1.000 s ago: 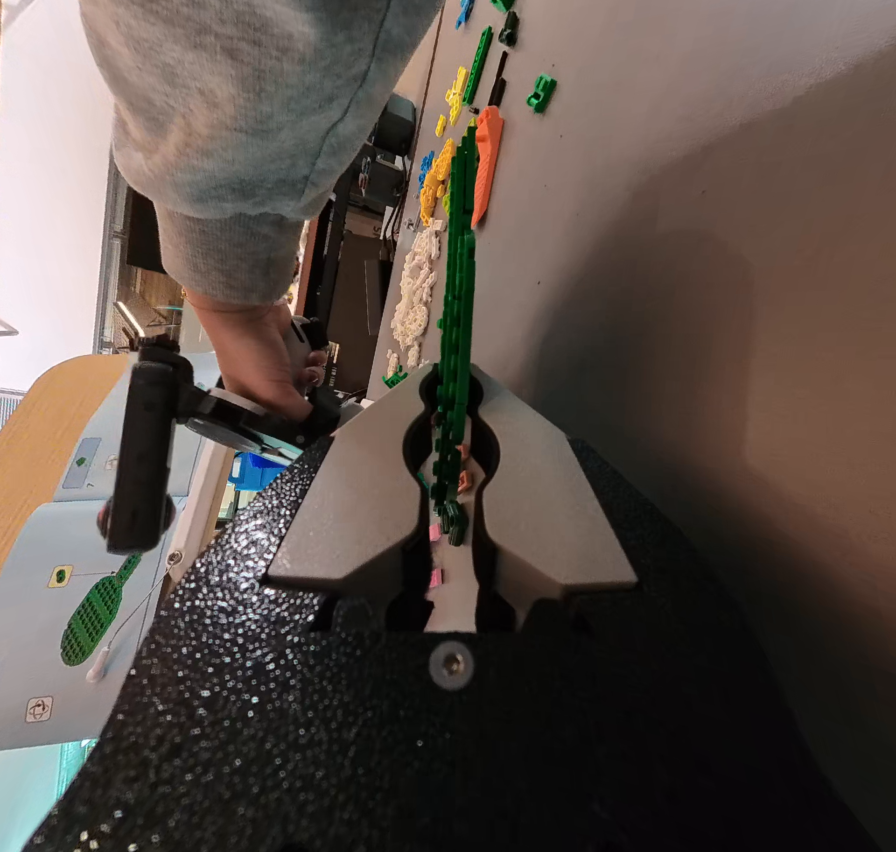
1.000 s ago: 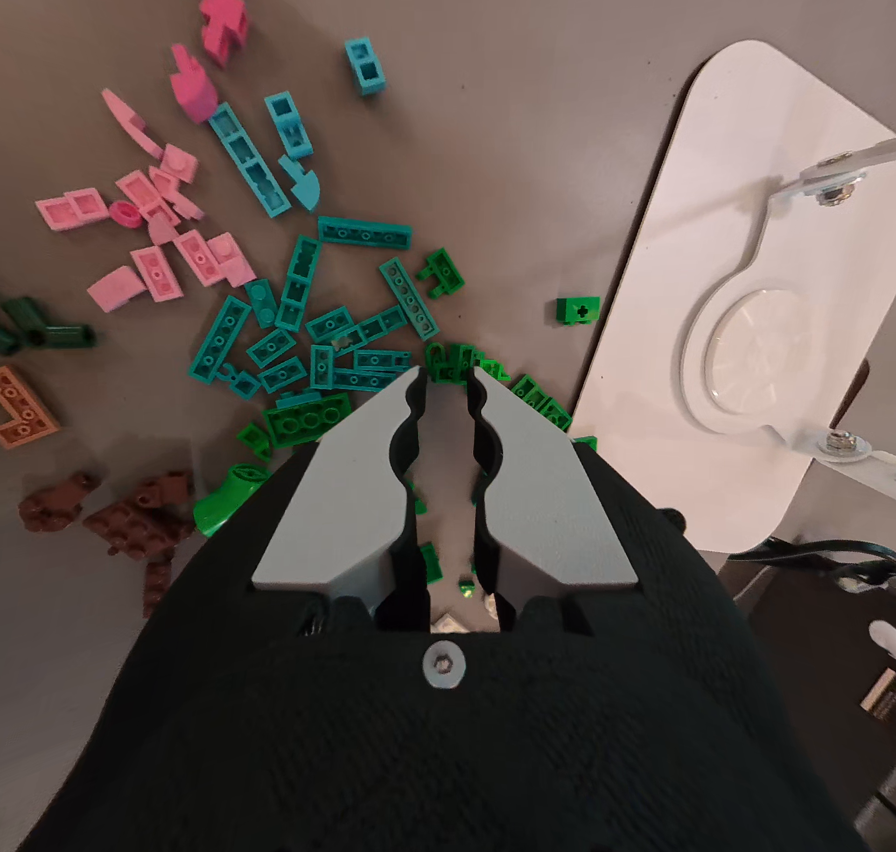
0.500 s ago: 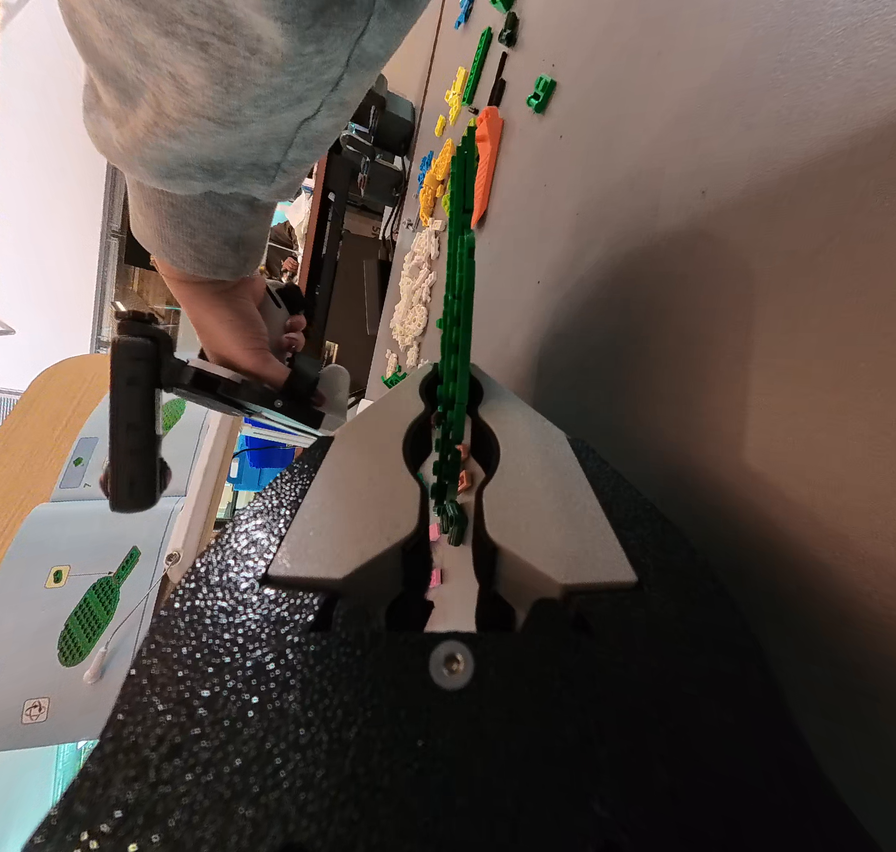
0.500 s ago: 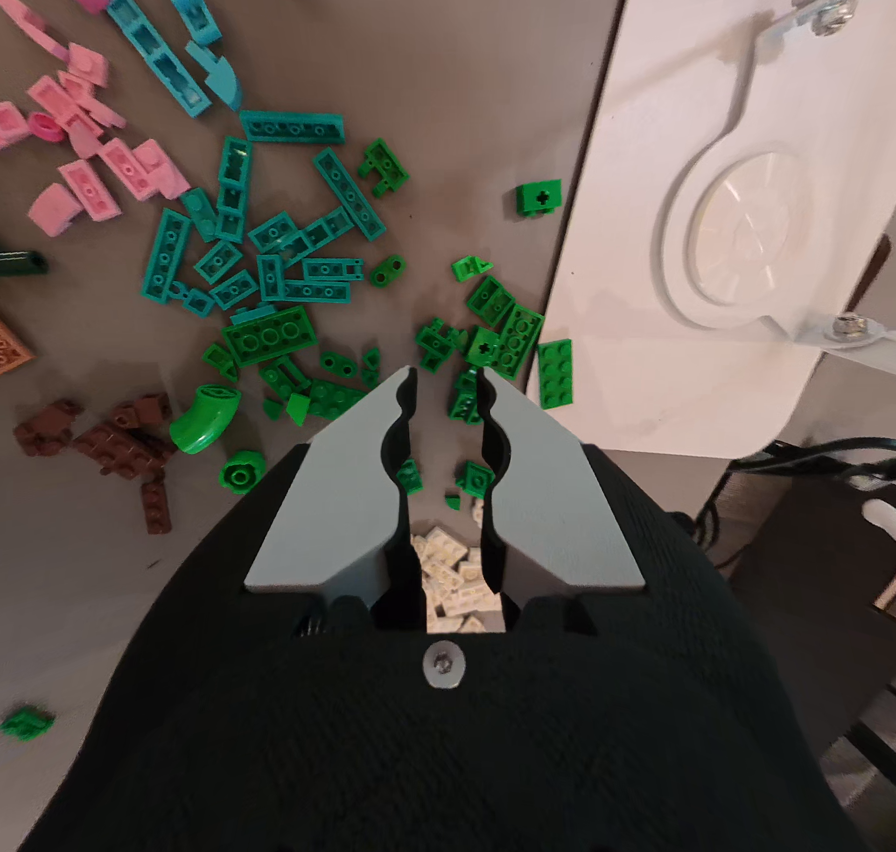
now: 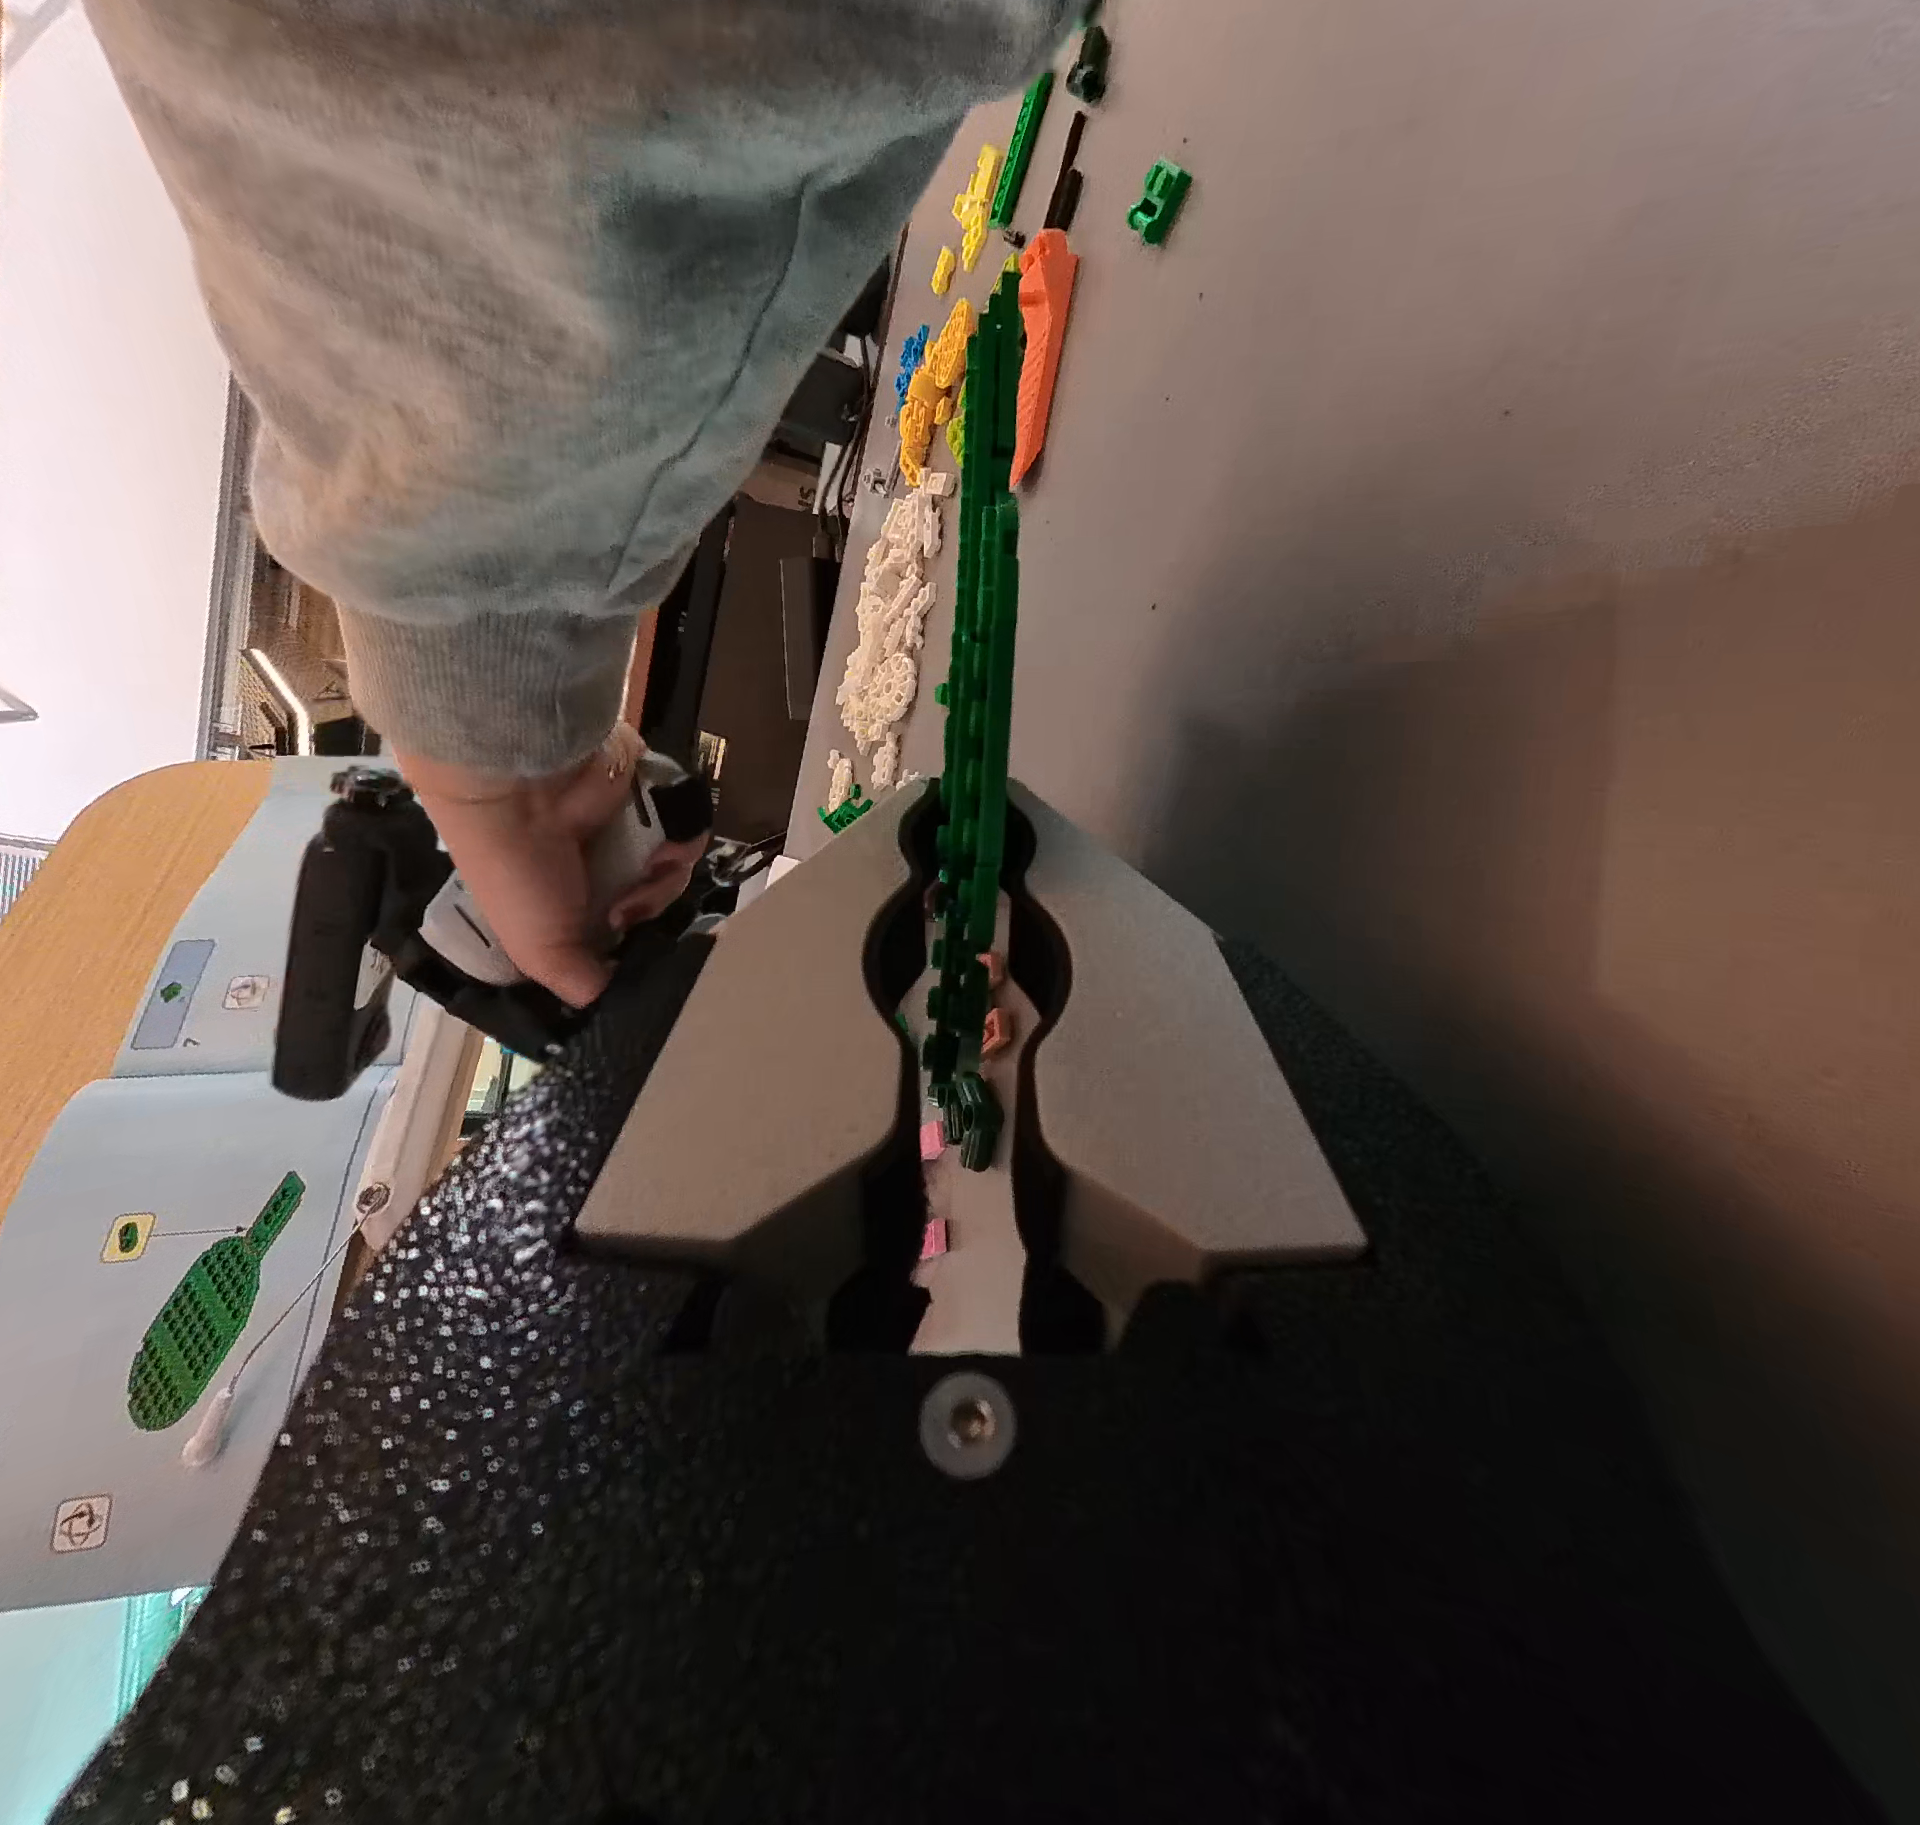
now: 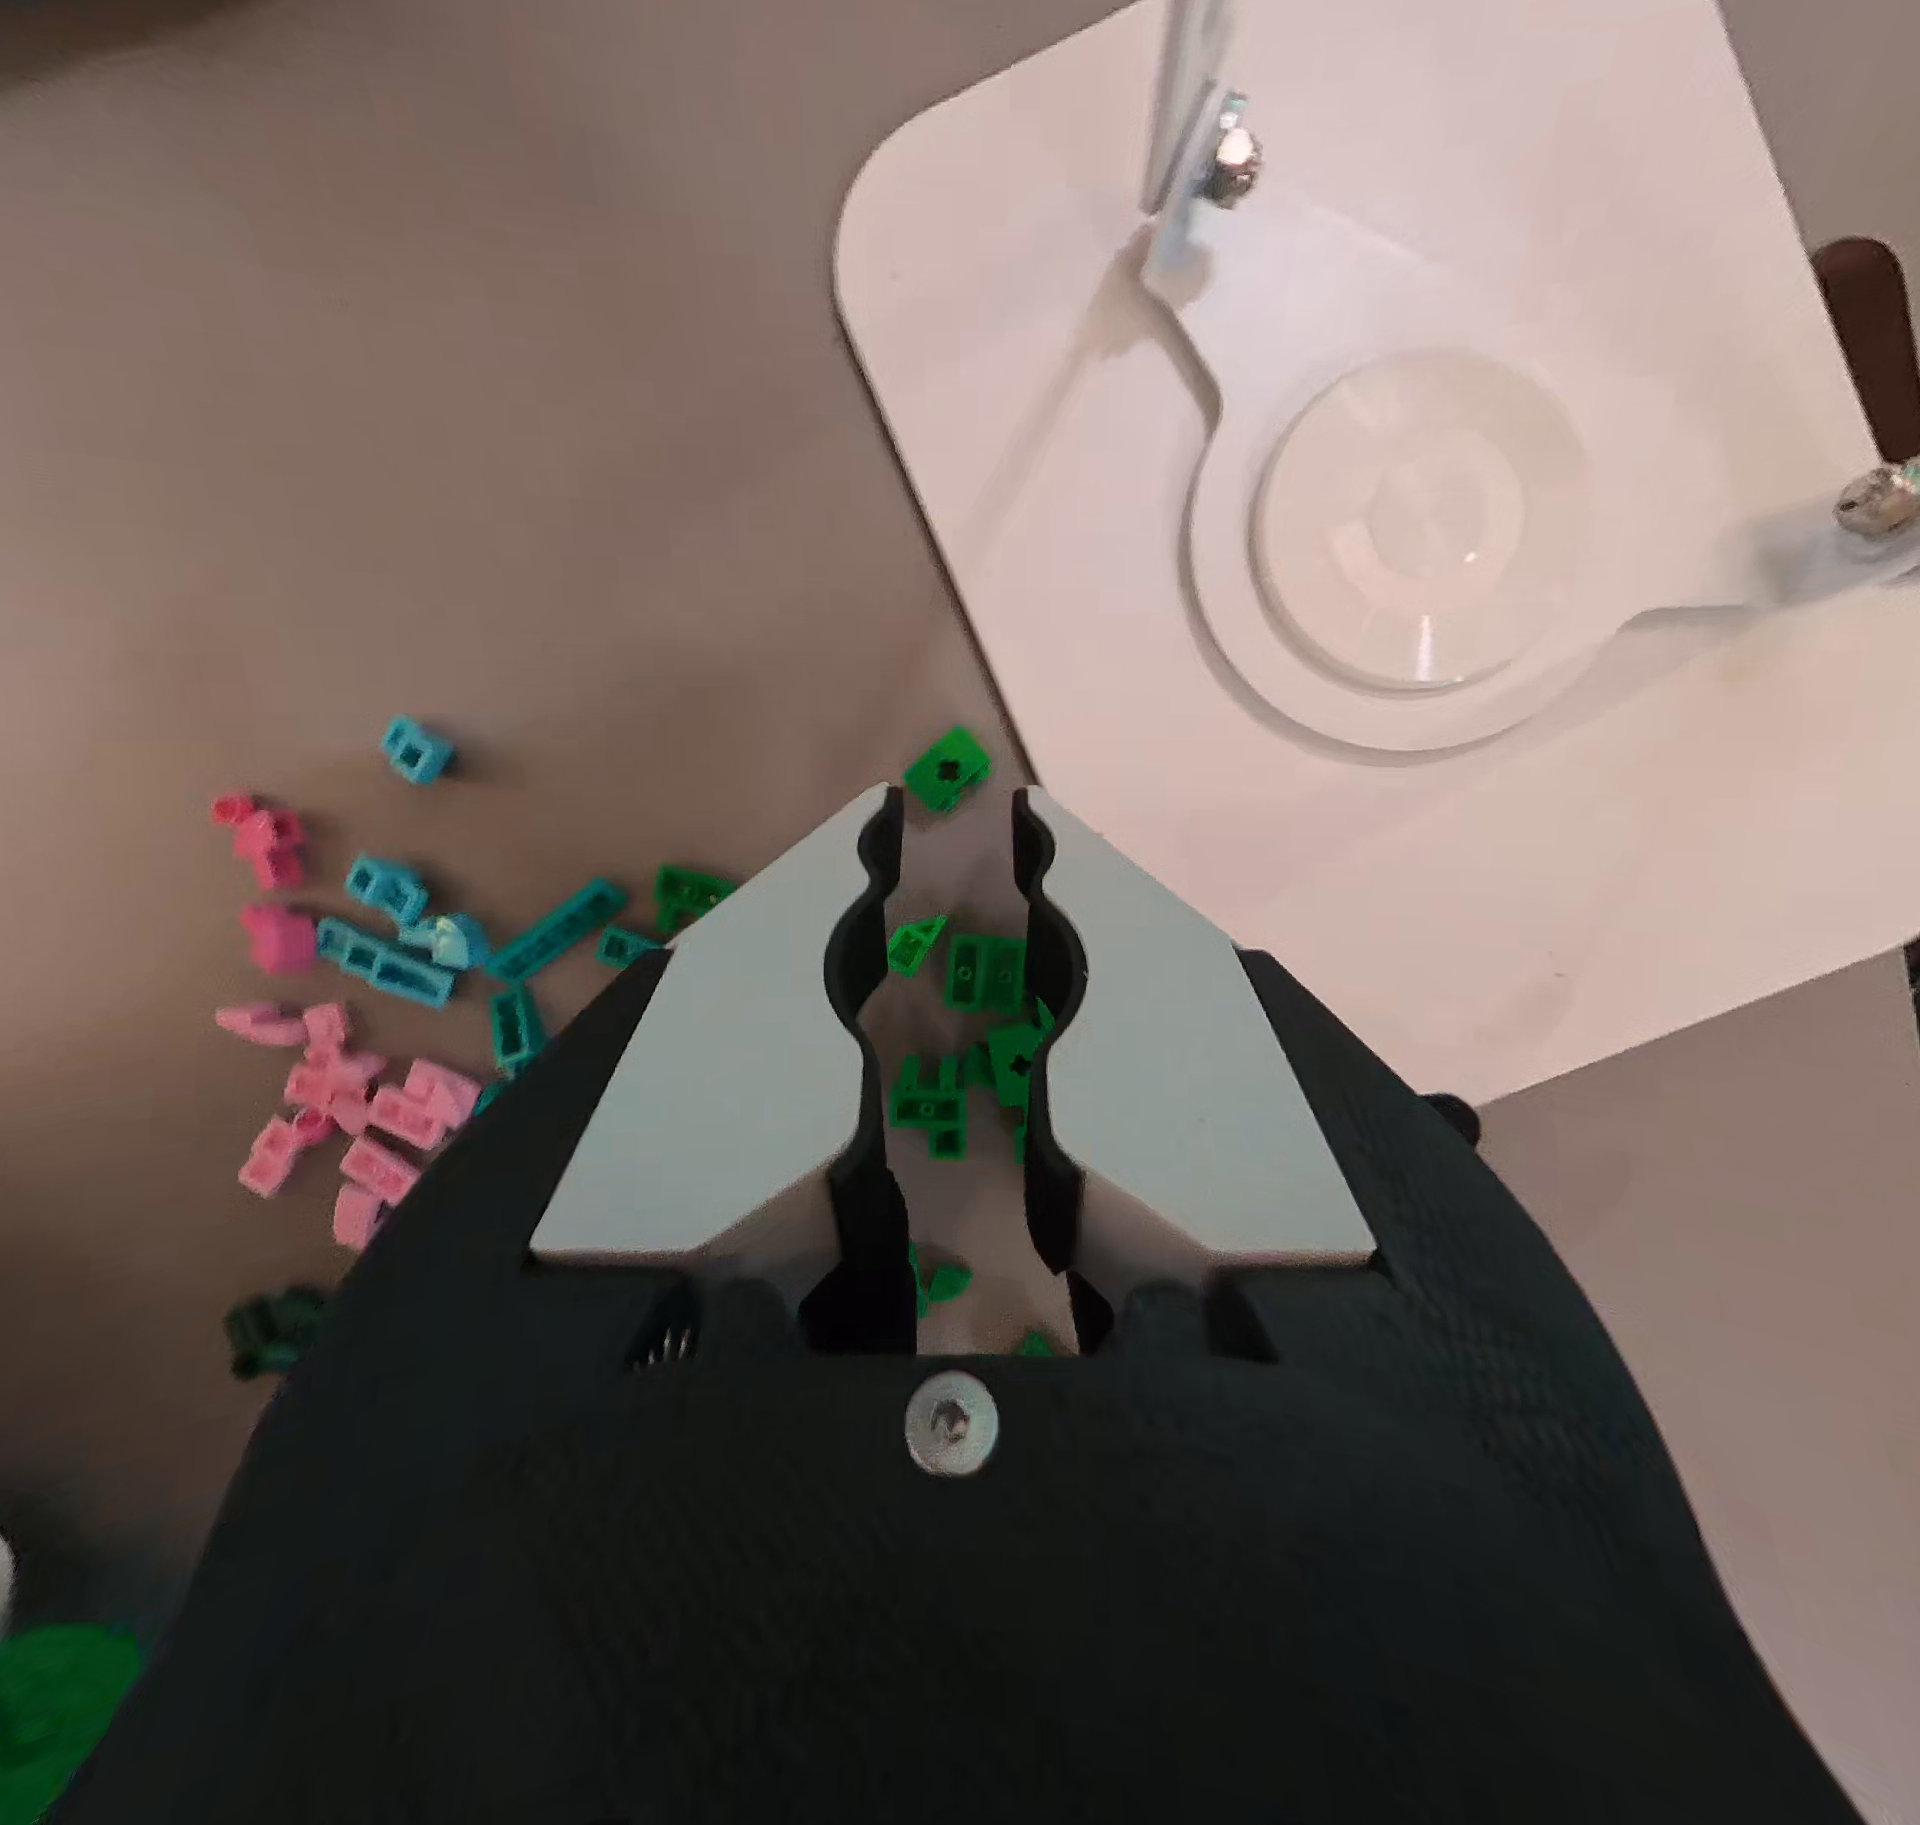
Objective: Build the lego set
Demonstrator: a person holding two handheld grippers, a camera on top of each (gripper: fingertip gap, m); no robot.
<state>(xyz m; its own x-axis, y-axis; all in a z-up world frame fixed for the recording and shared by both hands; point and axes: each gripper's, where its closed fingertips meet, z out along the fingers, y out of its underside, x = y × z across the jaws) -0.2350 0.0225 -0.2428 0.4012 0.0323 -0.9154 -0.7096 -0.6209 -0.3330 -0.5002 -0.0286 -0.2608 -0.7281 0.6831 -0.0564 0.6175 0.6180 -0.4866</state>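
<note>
**Left tongs pinch a long green plate; right tongs hang spread over loose green bricks**

In the left wrist view the left tongs (image 5: 971, 804) are pressed in on a long green plate (image 5: 987, 570), seen edge-on. It runs from between the fingertips up through the centre of the frame, and its near end reaches back into the gap between the fingers. The plate is held clear of the grey worktop (image 5: 1455, 321), which fills the right side of that frame. Behind the plate, in the upper centre, lie a heap of white pieces (image 5: 894, 622), some yellow pieces (image 5: 935, 393) and an orange piece (image 5: 1044, 352). At centre left a hand (image 5: 540, 882) in a grey sleeve (image 5: 520, 269) grips the handle of the other tool. At lower left a printed page (image 5: 197, 1297) shows a drawing of a green paddle-shaped plate.

In the right wrist view the right tongs (image 6: 954, 804) are spread, with nothing between the pads. They hang above a scatter of small green bricks (image 6: 930, 1100), visible on the worktop through the gap. One green brick with a cross-shaped hole (image 6: 945, 765) lies just beyond the fingertips, near the edge of a white base plate (image 6: 1039, 321). This plate fills the upper right of the frame and carries a clear round dome (image 6: 1418, 539). Turquoise bricks (image 6: 395, 965) and pink bricks (image 6: 343, 1089) lie at centre left, well apart from the fingertips.

As things lie, the green plate is in hand on the left, and no loose brick has been picked up on the right.
</note>
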